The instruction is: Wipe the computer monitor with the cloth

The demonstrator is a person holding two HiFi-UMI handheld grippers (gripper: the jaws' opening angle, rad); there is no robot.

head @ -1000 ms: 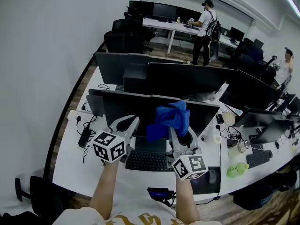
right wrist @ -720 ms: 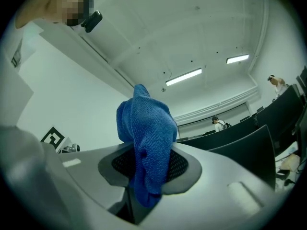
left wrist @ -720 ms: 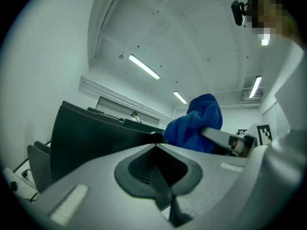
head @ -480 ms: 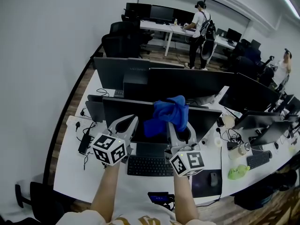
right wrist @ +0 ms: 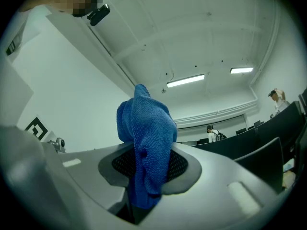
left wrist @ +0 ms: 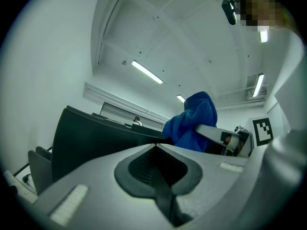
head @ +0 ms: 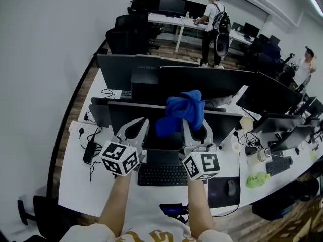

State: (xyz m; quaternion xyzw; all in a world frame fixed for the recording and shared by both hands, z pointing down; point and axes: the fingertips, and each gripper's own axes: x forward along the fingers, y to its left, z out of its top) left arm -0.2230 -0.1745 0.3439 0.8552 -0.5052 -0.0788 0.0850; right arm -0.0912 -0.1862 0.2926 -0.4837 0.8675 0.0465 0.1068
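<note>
One cloth: a crumpled blue terry cloth (head: 182, 116), bunched up and standing proud out of the right gripper. From the head view it sits across the top edge of the nearest monitor; whether it touches the screen can't be judged.
Right gripper: the grey two-jaw right gripper (head: 196, 129) with its marker cube has its jaws clamped on the cloth's lower folds. The right gripper view shows blue fabric pinched between the dark ribbed pads (right wrist: 178, 166) and rising well above them.
Left gripper: the matching grey left gripper (head: 135, 128) has its jaws pressed together with nothing between them. It is held level with the right one, just beside it, in front of the lower left of the screen.
Monitor: a wide black flat monitor (head: 126, 119), screen dark, upright on the desk.
Keyboard: a black keyboard (head: 161, 174) just below the monitor, between the two bare forearms.
Mouse: a dark mouse (head: 231, 187) on a dark pad to the right of the keyboard.
Desk: a long white desk (head: 75, 183), cables trailing at its left end.
Background: more black screens stand behind, and a person with a backpack (head: 214, 19) stands at a far desk.
</note>
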